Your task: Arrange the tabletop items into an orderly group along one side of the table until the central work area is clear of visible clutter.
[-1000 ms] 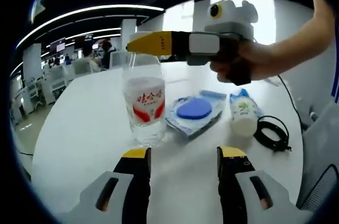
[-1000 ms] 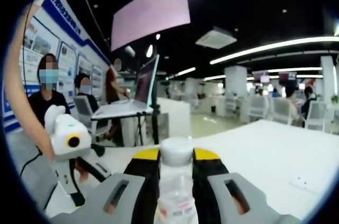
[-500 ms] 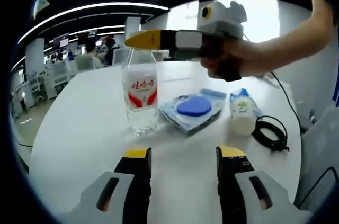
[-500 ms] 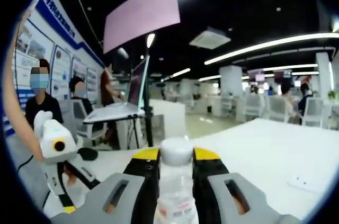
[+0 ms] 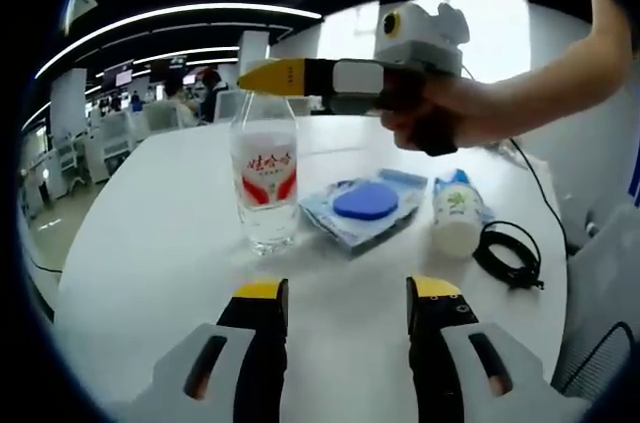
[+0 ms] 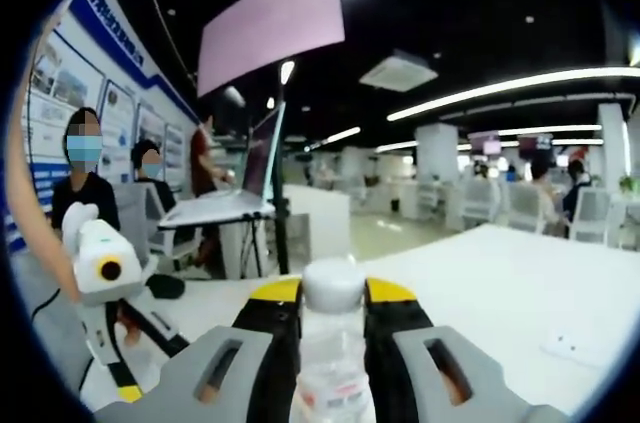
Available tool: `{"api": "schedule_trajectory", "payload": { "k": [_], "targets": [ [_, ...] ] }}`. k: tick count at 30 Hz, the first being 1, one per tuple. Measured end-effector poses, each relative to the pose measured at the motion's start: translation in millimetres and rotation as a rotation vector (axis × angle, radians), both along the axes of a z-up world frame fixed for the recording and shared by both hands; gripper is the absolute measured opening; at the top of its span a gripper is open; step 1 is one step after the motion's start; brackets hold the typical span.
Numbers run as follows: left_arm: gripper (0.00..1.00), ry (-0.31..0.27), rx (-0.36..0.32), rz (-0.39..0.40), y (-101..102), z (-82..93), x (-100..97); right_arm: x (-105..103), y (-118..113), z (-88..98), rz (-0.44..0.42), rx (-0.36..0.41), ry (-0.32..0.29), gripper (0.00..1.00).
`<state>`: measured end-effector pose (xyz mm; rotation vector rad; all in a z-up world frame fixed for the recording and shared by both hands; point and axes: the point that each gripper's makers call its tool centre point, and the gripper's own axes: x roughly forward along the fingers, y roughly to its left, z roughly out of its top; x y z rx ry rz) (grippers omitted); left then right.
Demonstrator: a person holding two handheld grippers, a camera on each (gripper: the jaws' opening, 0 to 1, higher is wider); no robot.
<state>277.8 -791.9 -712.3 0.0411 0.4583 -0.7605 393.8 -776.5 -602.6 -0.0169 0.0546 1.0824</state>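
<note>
White desk (image 5: pixel 150 243) in an open office carries the clutter; the right claw (image 6: pixel 332 295) pinches the water bottle (image 5: pixel 265 183) at its neck, upright beside the blue pouch (image 5: pixel 362 208) and small bottle (image 5: pixel 455 218); the left claw (image 5: pixel 338 293) hangs spread; next, I judge, shift the bottle sideways.

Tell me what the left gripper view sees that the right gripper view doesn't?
The left gripper view sees the water bottle's red label, a blue round sponge in its clear packet, a small white bottle and a coiled black cable. The right gripper view sees a laptop on a stand and seated people. Both share the water bottle, the white table and the right gripper shut on the bottle's neck.
</note>
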Motion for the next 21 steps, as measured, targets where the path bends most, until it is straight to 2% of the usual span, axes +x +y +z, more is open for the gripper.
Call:
{"api": "schedule_trajectory", "payload": {
  "k": [9,21],
  "targets": [
    [0.44,0.005,0.000,0.014,4.5,-0.1,-4.7,-1.5,-0.6,-0.5,0.000,-0.009,-0.010,0.19],
    [0.43,0.021,-0.006,0.039,9.6,0.2,-8.5,0.8,-1.2,-0.3,-0.022,-0.011,0.010,0.20]
  ]
}}
